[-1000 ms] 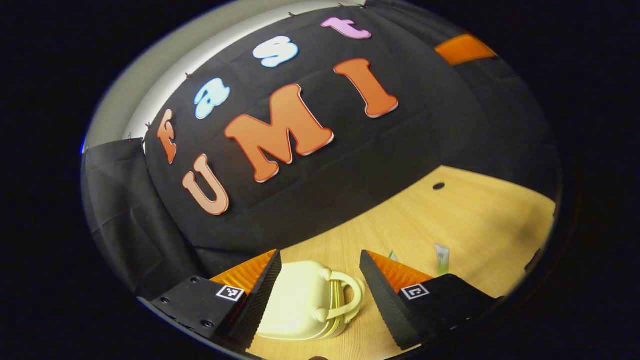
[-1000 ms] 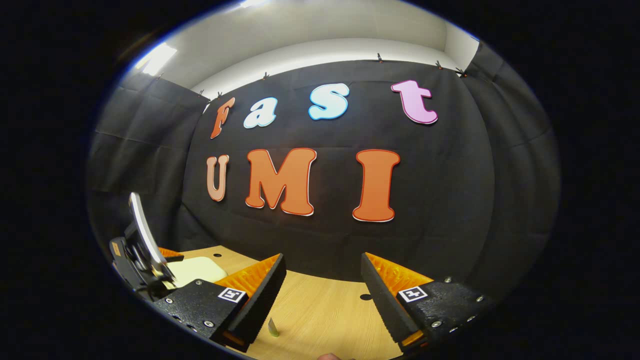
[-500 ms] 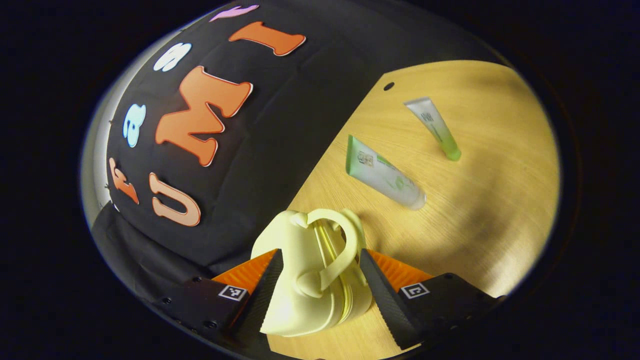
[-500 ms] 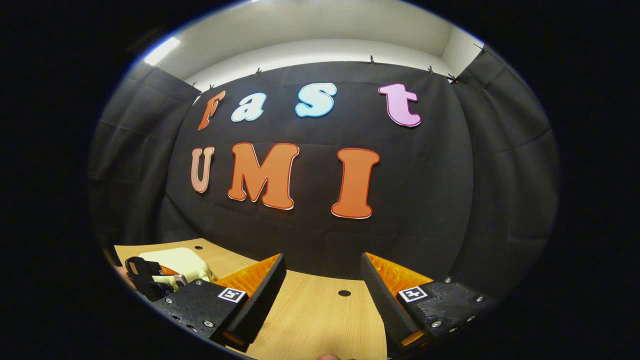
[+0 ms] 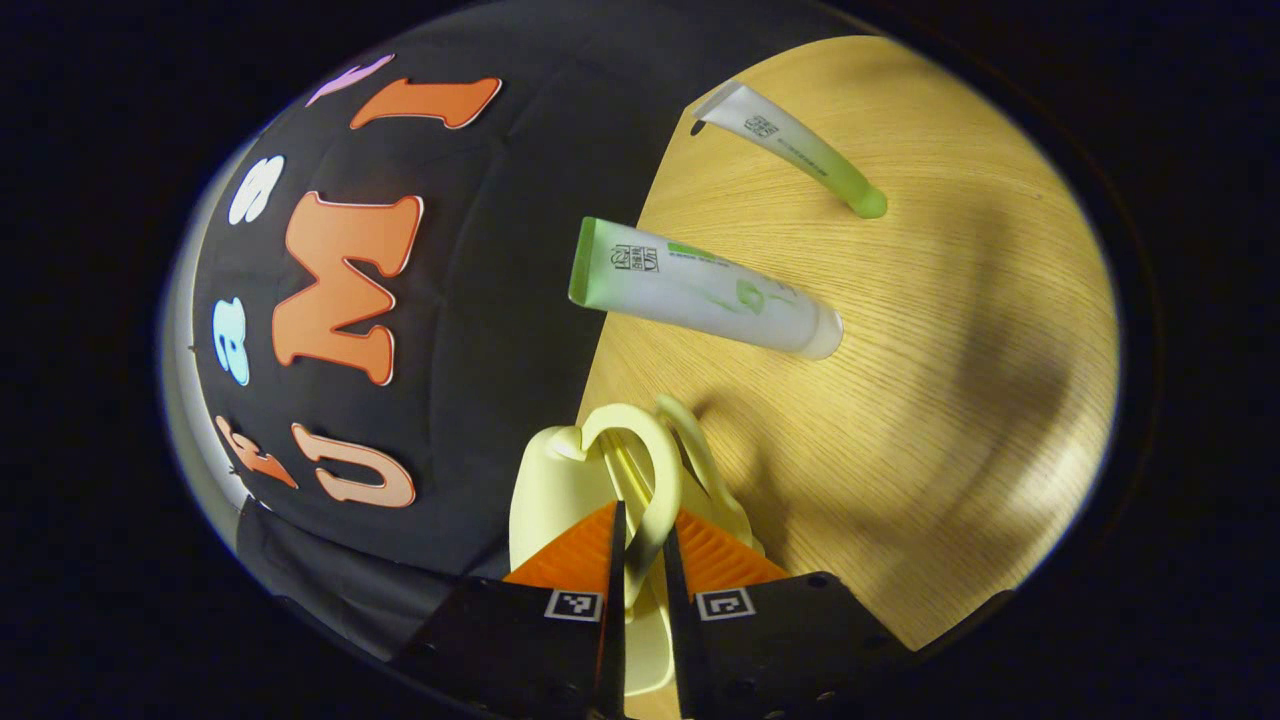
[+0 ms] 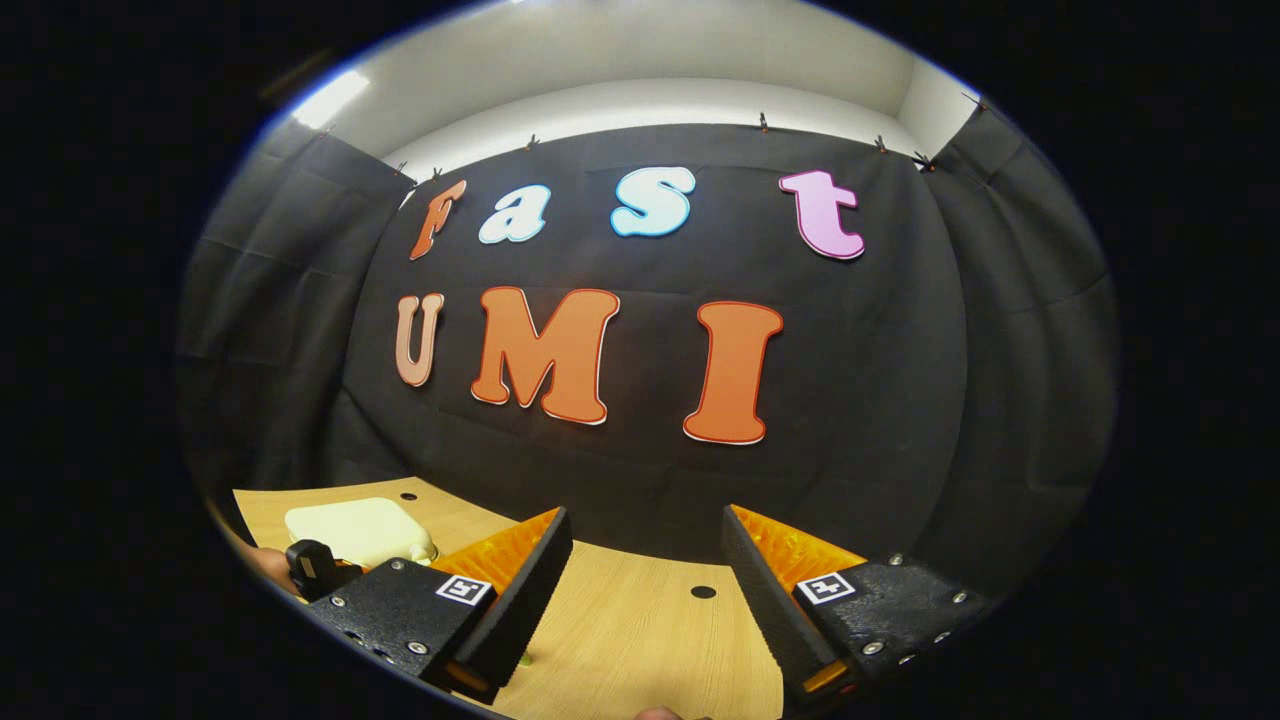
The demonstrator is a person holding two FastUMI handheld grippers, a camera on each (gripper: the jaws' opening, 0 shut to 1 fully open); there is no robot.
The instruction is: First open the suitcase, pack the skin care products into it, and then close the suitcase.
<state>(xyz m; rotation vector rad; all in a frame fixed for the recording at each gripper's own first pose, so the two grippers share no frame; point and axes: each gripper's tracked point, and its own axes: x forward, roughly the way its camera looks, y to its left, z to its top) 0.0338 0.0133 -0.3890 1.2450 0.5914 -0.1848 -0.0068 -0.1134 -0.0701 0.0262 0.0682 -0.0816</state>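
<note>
the pale yellow suitcase (image 5: 560, 490) lies closed on the wooden table (image 5: 950, 400), close to the black cloth wall. its looped handle (image 5: 650, 480) sits between the fingers of the left gripper (image 5: 640, 560), which are pressed in on the handle from both sides. farther along the table lie two skin care tubes: a larger tube (image 5: 700, 290) near the suitcase and a slimmer tube (image 5: 790, 145) beyond it, apart from each other. in the right gripper view the suitcase (image 6: 360, 530) lies at far left, while the right gripper (image 6: 645, 560) is spread wide above bare table (image 6: 640, 630), gripping nothing.
</note>
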